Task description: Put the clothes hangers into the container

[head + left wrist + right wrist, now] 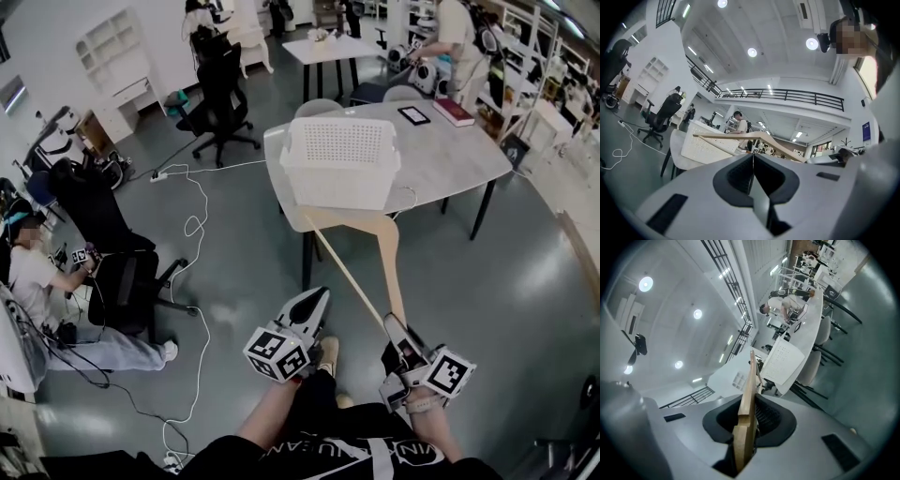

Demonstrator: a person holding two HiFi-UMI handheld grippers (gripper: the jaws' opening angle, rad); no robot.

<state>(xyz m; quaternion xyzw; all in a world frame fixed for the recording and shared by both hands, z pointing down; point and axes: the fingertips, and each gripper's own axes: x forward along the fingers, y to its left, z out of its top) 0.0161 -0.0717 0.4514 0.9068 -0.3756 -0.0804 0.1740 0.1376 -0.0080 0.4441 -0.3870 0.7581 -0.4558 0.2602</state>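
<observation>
Wood, pale and smooth, forms the clothes hanger (392,272): two shallow sloping shoulders joined by a thin lower bar, making a flat triangle. We hold it by the tip of one shoulder in the right gripper (394,336). In the right gripper view the jaws are clamped on the broad flat faces of that tip, so the hanger stands edge-on between them. Gripping the flat faces rather than the narrow edges probably keeps the long piece from swivelling. The rest of the hanger reaches forward and up toward the container. Its far shoulder lies near the front edge of the grey, rounded worktop (459,159), just before the basket (337,192). We cannot tell whether it touches either one.

The basket is white plastic, rectangular with rounded corners, and pierced with a regular grid of small holes. It sits near the worktop's front edge, within reach of the hanger.

The left gripper (314,305) has its jaws pressed together with nothing between them and hangs low beside the right one. We judge that this is the carrying stage and that the hanger is not yet in the container.
</observation>
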